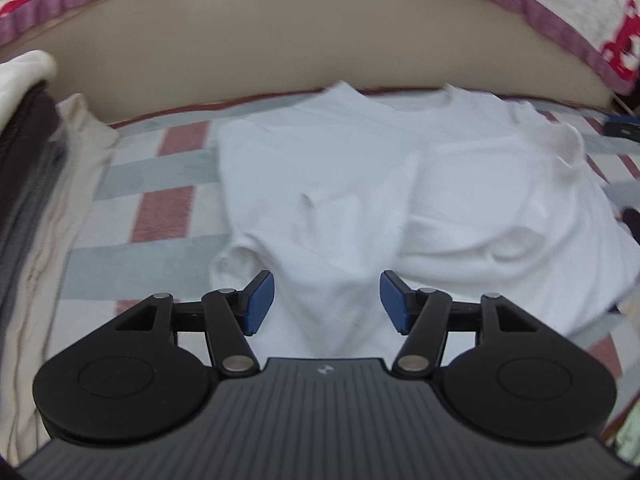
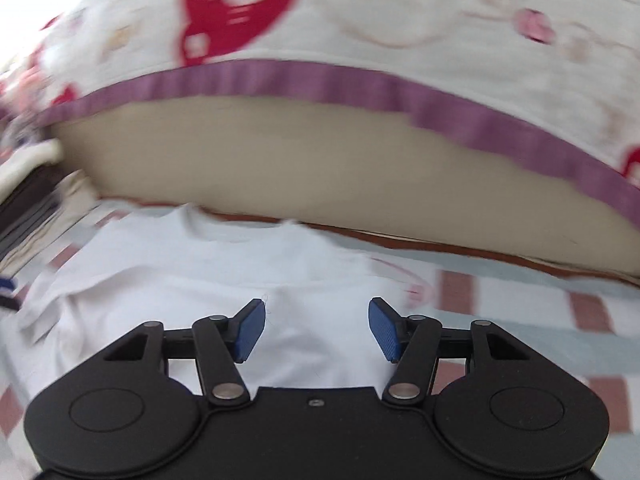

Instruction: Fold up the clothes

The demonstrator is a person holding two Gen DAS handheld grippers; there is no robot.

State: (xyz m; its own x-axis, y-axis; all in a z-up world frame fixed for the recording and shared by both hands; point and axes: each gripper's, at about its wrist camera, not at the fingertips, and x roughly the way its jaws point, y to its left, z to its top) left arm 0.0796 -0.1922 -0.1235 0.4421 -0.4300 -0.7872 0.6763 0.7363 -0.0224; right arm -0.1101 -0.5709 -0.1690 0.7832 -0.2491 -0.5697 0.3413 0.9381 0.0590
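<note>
A white T-shirt point(image 1: 360, 184) lies partly folded on a checked bedsheet point(image 1: 160, 208), its right side doubled over the middle. My left gripper point(image 1: 327, 300) hovers over the shirt's near left part, jaws apart, nothing between the blue pads point(image 1: 260, 300). In the right wrist view the same white shirt point(image 2: 208, 268) spreads below my right gripper point(image 2: 317, 326), which is open above the cloth and grips nothing. Both views are blurred.
A beige headboard or bed side point(image 1: 280, 52) runs behind the shirt, with a white, red and purple-edged quilt point(image 2: 360, 20) draped over it. A stack of folded dark and cream clothes point(image 1: 36, 184) sits at the left. A dark object point(image 1: 624, 128) lies far right.
</note>
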